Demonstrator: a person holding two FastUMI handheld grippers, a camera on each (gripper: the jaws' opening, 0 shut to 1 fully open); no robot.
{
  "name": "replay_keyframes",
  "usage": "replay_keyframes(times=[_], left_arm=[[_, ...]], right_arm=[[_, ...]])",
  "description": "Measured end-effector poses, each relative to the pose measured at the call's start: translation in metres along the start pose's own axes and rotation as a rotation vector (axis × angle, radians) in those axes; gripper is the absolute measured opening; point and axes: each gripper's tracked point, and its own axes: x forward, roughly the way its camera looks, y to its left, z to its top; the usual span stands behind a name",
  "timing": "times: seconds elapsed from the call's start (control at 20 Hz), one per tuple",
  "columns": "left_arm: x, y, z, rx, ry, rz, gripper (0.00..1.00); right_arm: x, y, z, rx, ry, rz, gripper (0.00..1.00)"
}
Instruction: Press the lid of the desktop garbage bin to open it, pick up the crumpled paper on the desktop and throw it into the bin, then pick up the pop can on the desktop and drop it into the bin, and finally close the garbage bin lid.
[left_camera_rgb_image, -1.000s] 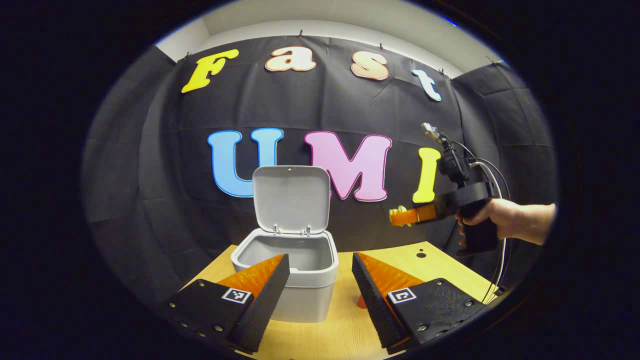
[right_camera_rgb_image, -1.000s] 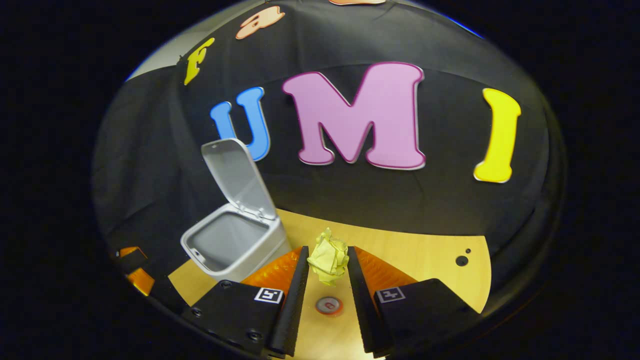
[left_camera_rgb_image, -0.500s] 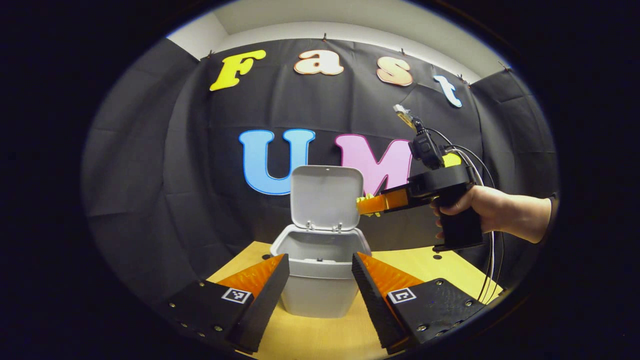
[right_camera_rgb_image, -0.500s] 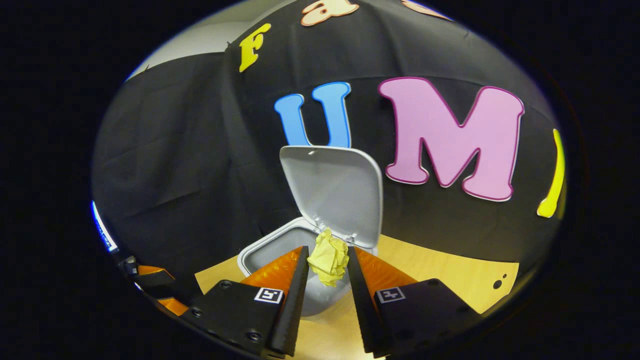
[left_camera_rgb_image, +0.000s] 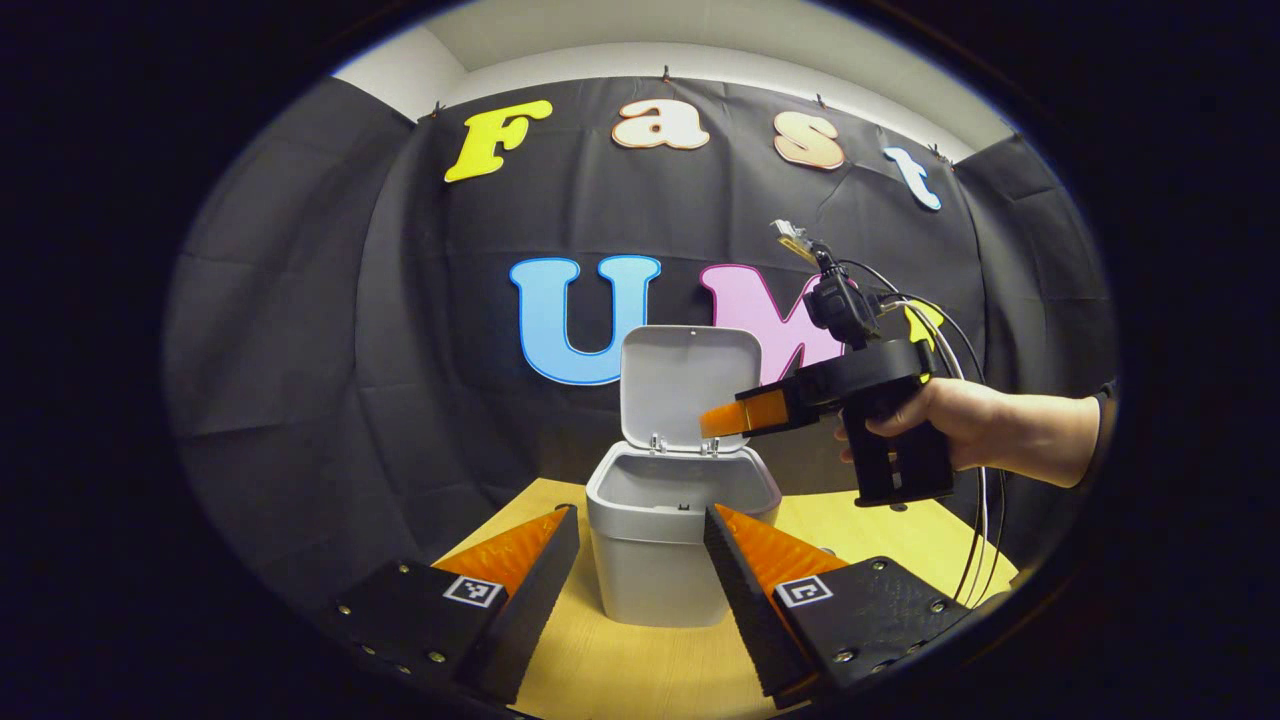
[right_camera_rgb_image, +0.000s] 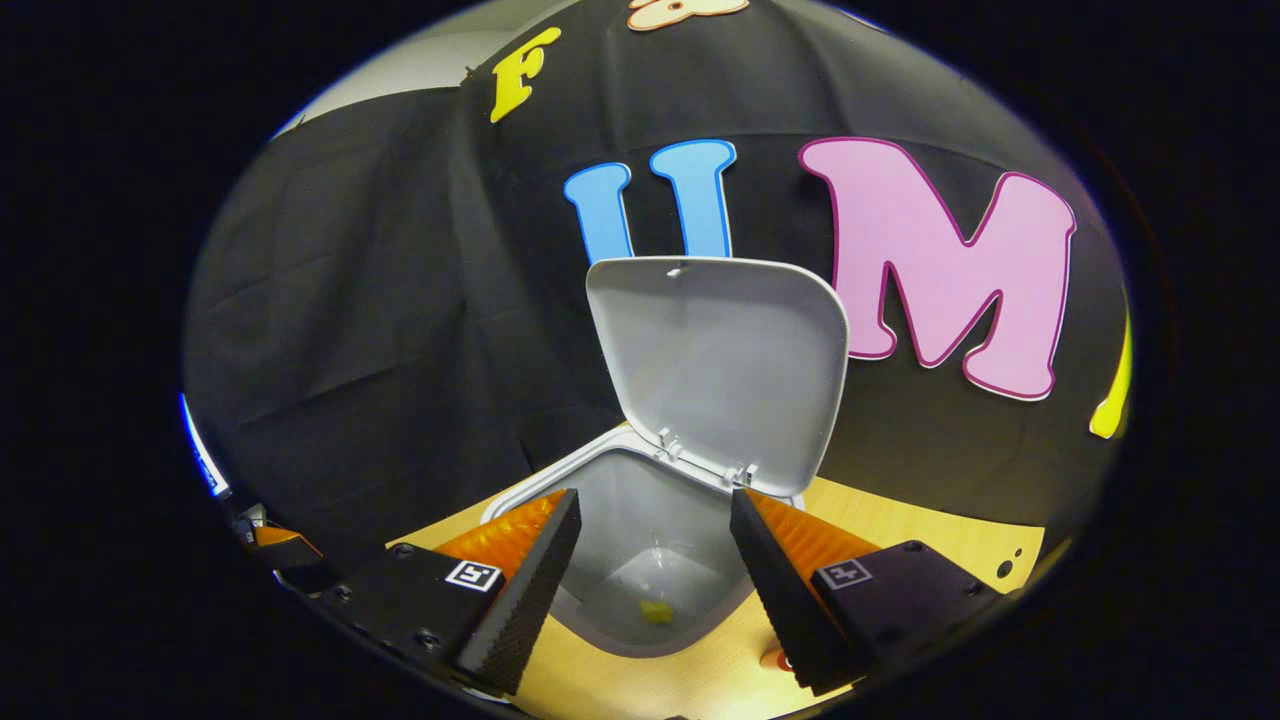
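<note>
The grey bin (left_camera_rgb_image: 655, 560) stands on the wooden table with its lid (left_camera_rgb_image: 690, 385) upright and open. In the left gripper view my right gripper (left_camera_rgb_image: 722, 421), held by a hand (left_camera_rgb_image: 960, 425), hovers over the bin's mouth. My left gripper (left_camera_rgb_image: 640, 565) is open, low in front of the bin, holding nothing. In the right gripper view my right gripper (right_camera_rgb_image: 650, 555) is open above the bin (right_camera_rgb_image: 600, 480), facing the lid (right_camera_rgb_image: 720, 370). The yellow crumpled paper (right_camera_rgb_image: 655, 610) lies small on the bin's floor. A red edge, likely the pop can (right_camera_rgb_image: 773, 660), peeks out by the bin.
The wooden table (left_camera_rgb_image: 900, 545) runs to the right of the bin, with a small hole near its far edge. Cables hang from the right gripper's handle. The left gripper (right_camera_rgb_image: 275, 550) appears at the far left of the right gripper view.
My right gripper carried the paper left over the bin, then opened; the paper dropped into the bin. The left gripper drifted left, so the bin now sits centred before it.
</note>
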Motion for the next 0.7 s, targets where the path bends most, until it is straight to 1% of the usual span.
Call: replay_keyframes(times=[0.15, 0.3, 0.5, 0.7], left_arm=[[0.004, -0.010, -0.007, 0.006, 0.002, -0.031, 0.84], [0.011, -0.027, -0.020, 0.028, 0.020, -0.078, 0.84], [0.022, -0.062, -0.042, 0.055, 0.056, -0.165, 0.84], [0.036, -0.099, -0.067, 0.092, 0.071, -0.242, 0.83]], right_arm=[[-0.013, -0.015, 0.004, 0.003, -0.037, -0.040, 0.98], [-0.035, -0.038, 0.009, 0.001, -0.089, -0.108, 0.98], [-0.073, -0.074, 0.018, 0.004, -0.188, -0.214, 0.98], [-0.116, -0.116, 0.009, -0.023, -0.240, -0.335, 0.98]])
